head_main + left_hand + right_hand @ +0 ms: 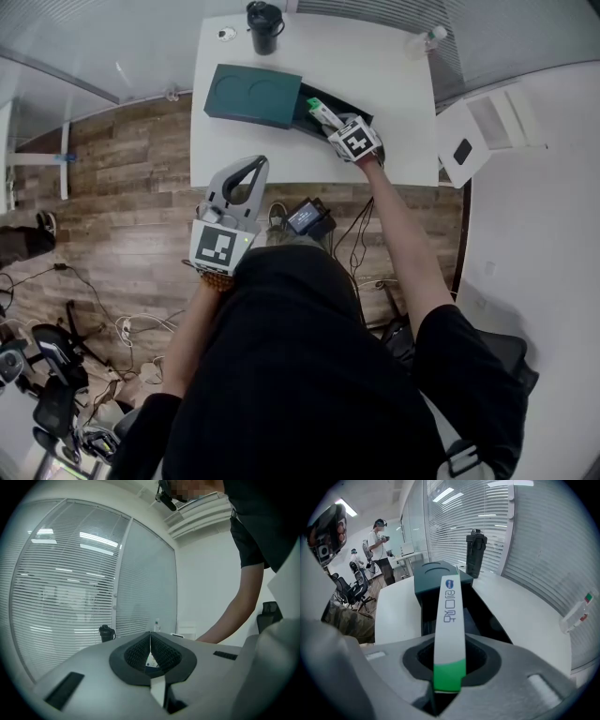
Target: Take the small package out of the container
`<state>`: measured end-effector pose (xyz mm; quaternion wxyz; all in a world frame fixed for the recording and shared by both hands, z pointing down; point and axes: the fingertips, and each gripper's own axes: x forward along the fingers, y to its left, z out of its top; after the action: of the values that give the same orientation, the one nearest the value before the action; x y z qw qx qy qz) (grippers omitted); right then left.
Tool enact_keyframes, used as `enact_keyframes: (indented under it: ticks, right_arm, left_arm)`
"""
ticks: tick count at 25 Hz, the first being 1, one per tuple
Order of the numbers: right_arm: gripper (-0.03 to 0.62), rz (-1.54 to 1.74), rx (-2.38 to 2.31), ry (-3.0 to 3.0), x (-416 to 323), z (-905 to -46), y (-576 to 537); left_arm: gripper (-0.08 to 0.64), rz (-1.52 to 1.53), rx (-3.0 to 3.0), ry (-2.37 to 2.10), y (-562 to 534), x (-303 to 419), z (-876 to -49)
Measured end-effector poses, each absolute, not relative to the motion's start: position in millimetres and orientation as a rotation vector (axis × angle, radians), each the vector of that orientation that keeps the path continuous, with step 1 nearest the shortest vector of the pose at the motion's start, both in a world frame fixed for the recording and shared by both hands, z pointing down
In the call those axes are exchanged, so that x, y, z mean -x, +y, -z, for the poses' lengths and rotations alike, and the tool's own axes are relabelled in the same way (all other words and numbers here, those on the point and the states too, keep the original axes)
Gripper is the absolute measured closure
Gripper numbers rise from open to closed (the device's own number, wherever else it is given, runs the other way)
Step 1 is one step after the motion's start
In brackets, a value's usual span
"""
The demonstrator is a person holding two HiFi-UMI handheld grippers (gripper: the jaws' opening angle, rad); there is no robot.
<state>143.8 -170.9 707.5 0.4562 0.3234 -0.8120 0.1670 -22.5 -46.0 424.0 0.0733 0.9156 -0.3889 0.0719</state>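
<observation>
The small package [450,616] is a long, narrow white pack with a green end. My right gripper [449,660] is shut on its green end, and the pack sticks forward over the open dark green container [440,581]. In the head view the package [323,112] is held at the box's open right part [314,124], with the right gripper [339,127] just in front of it. The box's lid section [253,94] lies to the left. My left gripper [253,164] is shut on nothing and hangs off the table's near edge, its pads [140,651] meeting.
A black bottle [264,26] stands at the back of the white table [394,84], and a clear plastic bottle [422,42] lies at the far right corner. A white unit [483,131] stands right of the table. Cables and a power adapter [307,217] lie on the wooden floor. People stand far off [379,545].
</observation>
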Motion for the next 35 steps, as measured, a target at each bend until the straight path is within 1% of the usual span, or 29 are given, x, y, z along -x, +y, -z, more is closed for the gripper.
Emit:
enact_keyframes:
  ticks: [10,16,23,28,32,35]
  right_arm:
    - [0.508,-0.427,-0.849,-2.026,-145.6,-696.4,-172.4]
    - [0.508,-0.435,-0.871,-2.035,-147.3,-692.5,-172.5]
    - [0.508,-0.431,-0.893,-2.051,-145.6,-681.8,-173.1]
    - [0.508,-0.424,-0.916,-2.075,-141.7,-670.9,-174.6]
    - [0.508,-0.409,-0.929,-2.098,-138.7,-661.0,-174.9]
    - [0.508,-0.394,-0.930,-2.119,-135.4,-652.3,-174.5]
  left_arm:
    - [0.558,-0.187,-2.873,-1.152,-72.6,12.6,-408.9]
    - [0.558,-0.149,-2.824,-1.163,-85.8,5.9,-398.2]
    - [0.558,-0.144,-2.947,-1.132,-90.8,-0.9,-391.2]
    - [0.558,-0.129,-2.855,-1.147,-90.9,-0.2,-388.7]
    - [0.558,-0.145,-2.957,-1.124,-92.4,-2.1,-390.5]
    - [0.558,-0.138,-2.909,-1.137,-92.8,-2.7,-389.0]
